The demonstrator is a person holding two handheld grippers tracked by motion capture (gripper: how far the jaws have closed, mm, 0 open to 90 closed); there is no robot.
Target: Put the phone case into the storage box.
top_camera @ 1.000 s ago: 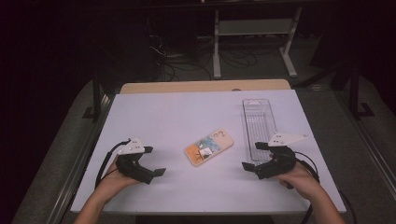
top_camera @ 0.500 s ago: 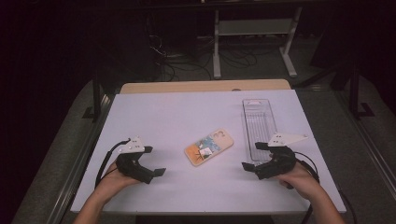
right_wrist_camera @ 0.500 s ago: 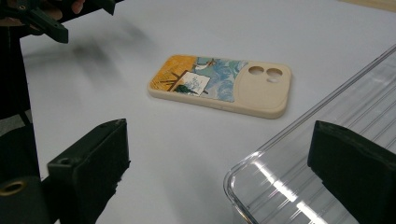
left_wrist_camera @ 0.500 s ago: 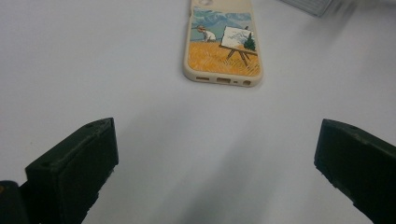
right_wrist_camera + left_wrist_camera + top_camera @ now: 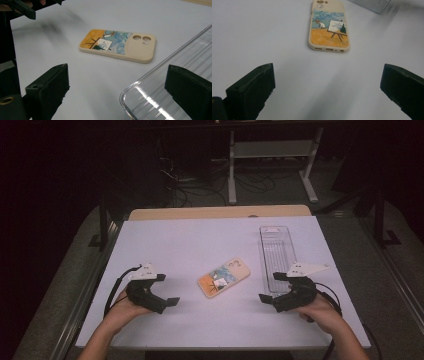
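A phone in a cream case with a painted picture (image 5: 223,277) lies face down in the middle of the white table (image 5: 200,240). In the left gripper view the phone (image 5: 328,26) lies ahead of my left gripper (image 5: 327,87), whose jaws stand wide apart with nothing between them. My left gripper (image 5: 167,304) rests to the phone's left. My right gripper (image 5: 267,301) rests to the phone's right, open, next to the near end of a clear plastic tray (image 5: 277,255). In the right gripper view the phone (image 5: 118,45) is ahead, and the tray's corner (image 5: 160,92) sits between the jaws of my right gripper (image 5: 120,92).
A tan board (image 5: 220,212) borders the table's far edge. Beyond it stand a metal rack (image 5: 272,155) and cables (image 5: 185,175) on the dark floor. In the right gripper view the other hand's gripper (image 5: 22,7) shows at the upper left.
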